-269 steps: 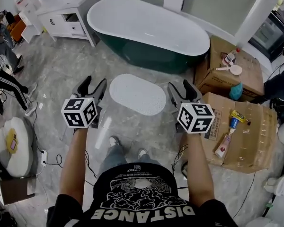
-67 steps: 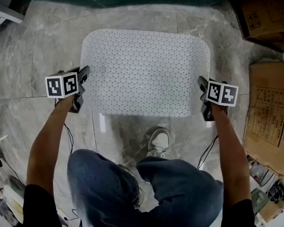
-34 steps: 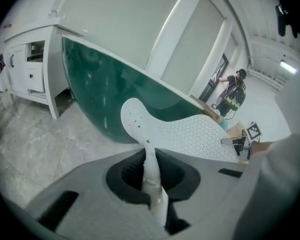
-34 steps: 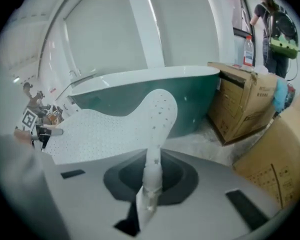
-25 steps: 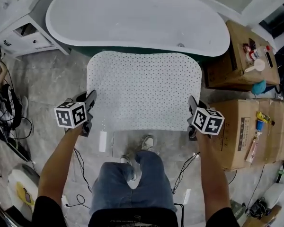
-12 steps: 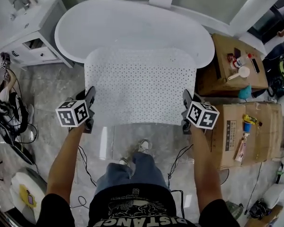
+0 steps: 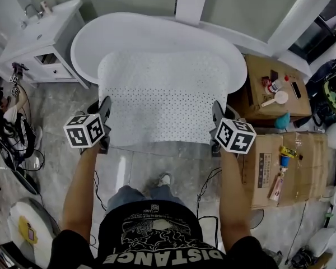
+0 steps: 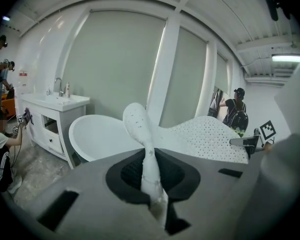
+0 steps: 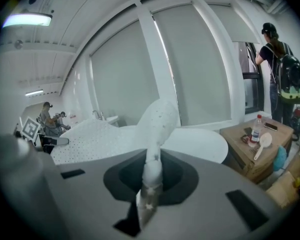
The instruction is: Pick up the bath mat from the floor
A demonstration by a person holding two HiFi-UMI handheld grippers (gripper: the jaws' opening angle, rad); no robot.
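Observation:
The white perforated bath mat [image 7: 163, 97] hangs spread in the air between my two grippers, over the near rim of the bathtub. My left gripper [image 7: 105, 112] is shut on the mat's left edge, and my right gripper [image 7: 215, 115] is shut on its right edge. In the left gripper view the mat's edge [image 8: 149, 169] stands pinched in the closed jaws, and the sheet stretches away to the right. The right gripper view shows the other edge [image 9: 152, 171] clamped the same way, with the mat running off to the left.
A white, dark-sided bathtub [image 7: 157, 35] lies ahead under the mat. A white vanity with a sink [image 7: 39, 35] stands at the left. Cardboard boxes [image 7: 274, 150] with bottles and a brush sit at the right. Cables trail on the marble floor [image 7: 45, 128]. People stand at both sides.
Both grippers have risen together with the mat, which now hangs higher, in front of the tub. The person has straightened up, so more of the room shows.

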